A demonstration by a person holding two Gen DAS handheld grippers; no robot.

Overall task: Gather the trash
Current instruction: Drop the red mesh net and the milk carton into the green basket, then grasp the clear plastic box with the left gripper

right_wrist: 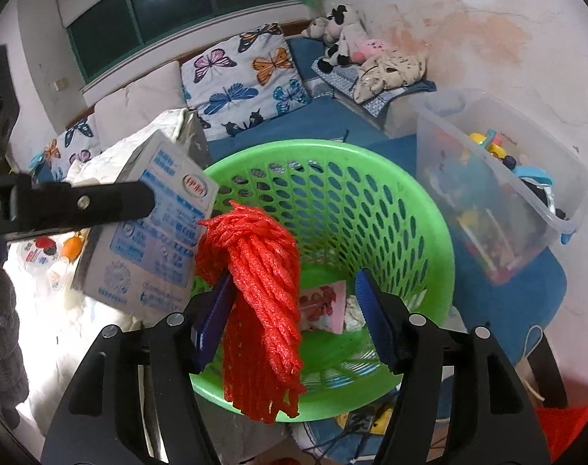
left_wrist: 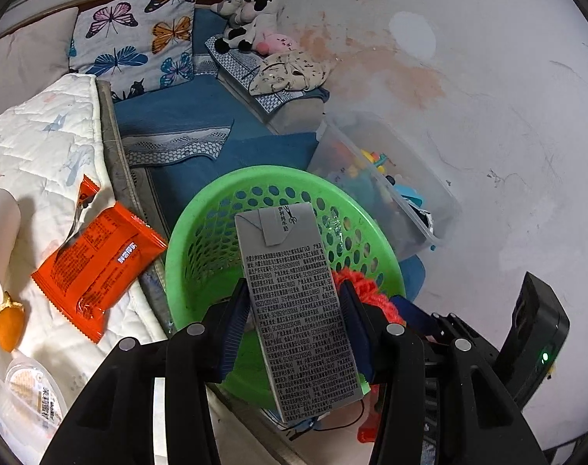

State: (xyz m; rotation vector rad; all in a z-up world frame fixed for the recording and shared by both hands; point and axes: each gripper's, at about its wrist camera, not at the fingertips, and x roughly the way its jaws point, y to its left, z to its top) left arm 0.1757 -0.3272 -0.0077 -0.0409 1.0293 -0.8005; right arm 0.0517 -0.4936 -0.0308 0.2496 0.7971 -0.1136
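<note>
Over the green basket (right_wrist: 371,178) at frame centre, my right gripper (right_wrist: 294,302) stands apart, red foam netting (right_wrist: 262,302) slipping from its left pad, while my left gripper (left_wrist: 294,325) clamps the milk carton (left_wrist: 297,302) for dropping next

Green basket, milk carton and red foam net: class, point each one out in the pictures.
Green basket (right_wrist: 429,209): right wrist view, perforated right wall.
Milk carton (left_wrist: 301,302): left wrist view, middle of its printed grey side.
Red foam net (right_wrist: 262,283): right wrist view, middle of the hanging bundle.
</note>
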